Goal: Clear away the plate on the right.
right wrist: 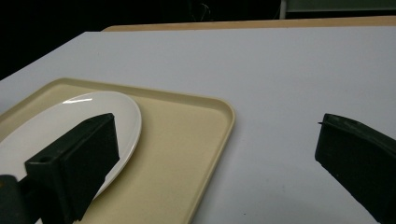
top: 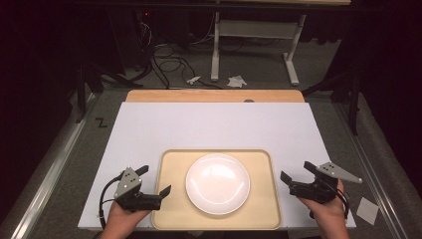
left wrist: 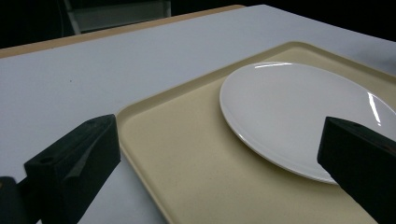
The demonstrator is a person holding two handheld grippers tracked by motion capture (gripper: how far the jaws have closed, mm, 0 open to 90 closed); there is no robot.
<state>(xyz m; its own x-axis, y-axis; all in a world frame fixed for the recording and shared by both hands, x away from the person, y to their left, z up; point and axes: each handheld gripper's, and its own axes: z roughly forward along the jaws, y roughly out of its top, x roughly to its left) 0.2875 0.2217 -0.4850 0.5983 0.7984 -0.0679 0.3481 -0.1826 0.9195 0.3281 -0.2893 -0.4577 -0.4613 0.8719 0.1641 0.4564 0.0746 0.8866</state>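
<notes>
A white plate [top: 217,183] lies in the middle of a beige tray [top: 171,169] at the near edge of the white table top. My left gripper [top: 153,181] sits at the tray's left edge, open, with nothing between its jaws. My right gripper [top: 297,172] hovers just right of the tray, also open and empty. In the left gripper view the plate [left wrist: 303,112] rests on the tray [left wrist: 187,154], past the jaws. In the right gripper view the plate [right wrist: 79,116] and the tray [right wrist: 187,140] lie to the left, partly behind the left jaw.
The white board [top: 214,127] covers a wooden table, whose far strip [top: 214,95] shows. A small white square [top: 367,210] lies on the floor at the near right. Cables and a table frame [top: 254,45] stand on the floor beyond.
</notes>
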